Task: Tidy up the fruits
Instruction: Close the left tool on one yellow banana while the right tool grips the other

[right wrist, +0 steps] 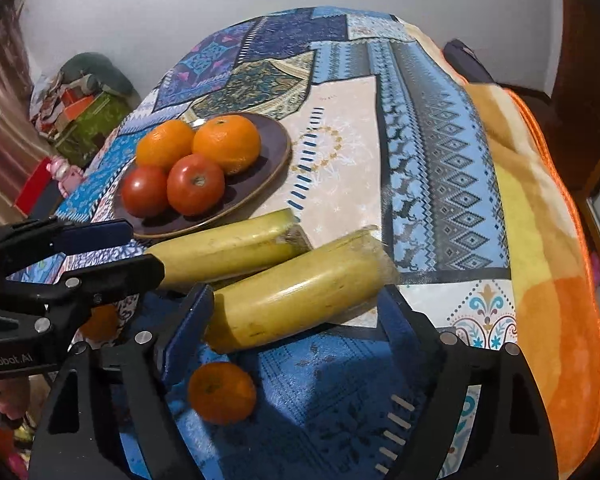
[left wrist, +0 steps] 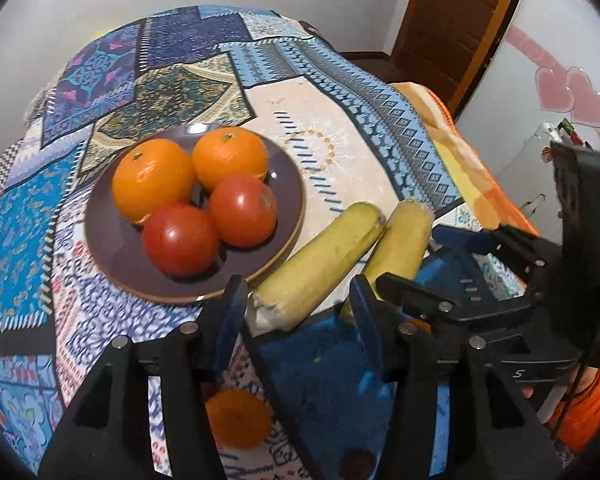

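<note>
Tongs (right wrist: 296, 300) on the right tilt down, straddling one banana (right wrist: 300, 292).

This is looking like a lived-in room of a home. A patchwork cloth (left wrist: 332, 92) is covering the desk over an orange blanket (right wrist: 556, 280), pink heart stickers (left wrist: 568, 92) are decorating a wall, a wooden door (left wrist: 456, 20) is standing behind, and boxes and bundles (right wrist: 80, 108) are piling up in a corner.
</note>
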### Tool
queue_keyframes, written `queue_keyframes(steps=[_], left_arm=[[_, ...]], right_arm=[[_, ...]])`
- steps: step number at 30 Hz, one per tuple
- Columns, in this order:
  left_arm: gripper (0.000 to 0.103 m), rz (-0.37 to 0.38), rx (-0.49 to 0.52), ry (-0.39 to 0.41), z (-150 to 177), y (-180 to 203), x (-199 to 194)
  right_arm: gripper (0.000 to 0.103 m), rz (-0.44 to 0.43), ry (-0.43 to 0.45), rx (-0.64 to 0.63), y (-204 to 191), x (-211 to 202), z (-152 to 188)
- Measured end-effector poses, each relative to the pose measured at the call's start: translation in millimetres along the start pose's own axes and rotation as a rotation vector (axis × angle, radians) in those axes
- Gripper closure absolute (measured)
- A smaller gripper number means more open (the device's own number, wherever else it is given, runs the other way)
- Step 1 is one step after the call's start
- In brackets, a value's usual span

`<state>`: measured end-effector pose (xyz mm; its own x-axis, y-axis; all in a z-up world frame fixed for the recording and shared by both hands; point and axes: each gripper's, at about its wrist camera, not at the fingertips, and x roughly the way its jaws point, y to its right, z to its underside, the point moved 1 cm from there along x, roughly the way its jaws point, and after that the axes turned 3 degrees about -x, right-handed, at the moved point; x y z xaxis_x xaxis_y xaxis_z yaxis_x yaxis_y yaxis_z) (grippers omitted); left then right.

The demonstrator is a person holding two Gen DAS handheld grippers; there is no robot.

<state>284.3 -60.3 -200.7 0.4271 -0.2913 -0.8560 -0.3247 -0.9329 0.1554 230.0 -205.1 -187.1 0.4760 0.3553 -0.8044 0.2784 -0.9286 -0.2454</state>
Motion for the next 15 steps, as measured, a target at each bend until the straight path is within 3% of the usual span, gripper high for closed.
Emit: queue_keyframes(steps=[5,12,15], left_arm=[[0.051,0.023,0.007,-0.001,-11.9,3.8,7.3],[0.051,0.1,-0.036,-0.051,-17.5,-1.5,23.3],[0.052,0.086,-0.029,-0.067,-13.2,-1.8,27.7]], right_arm=[[0.022,-0.09,-0.026,0.102,20.2,7.1,-0.4],[0.025,-0.065,-0.014,0.071,22.6,3.3,-3.1],[0.027,-0.061,-0.013,0.052,22.6,2.1,-4.0]])
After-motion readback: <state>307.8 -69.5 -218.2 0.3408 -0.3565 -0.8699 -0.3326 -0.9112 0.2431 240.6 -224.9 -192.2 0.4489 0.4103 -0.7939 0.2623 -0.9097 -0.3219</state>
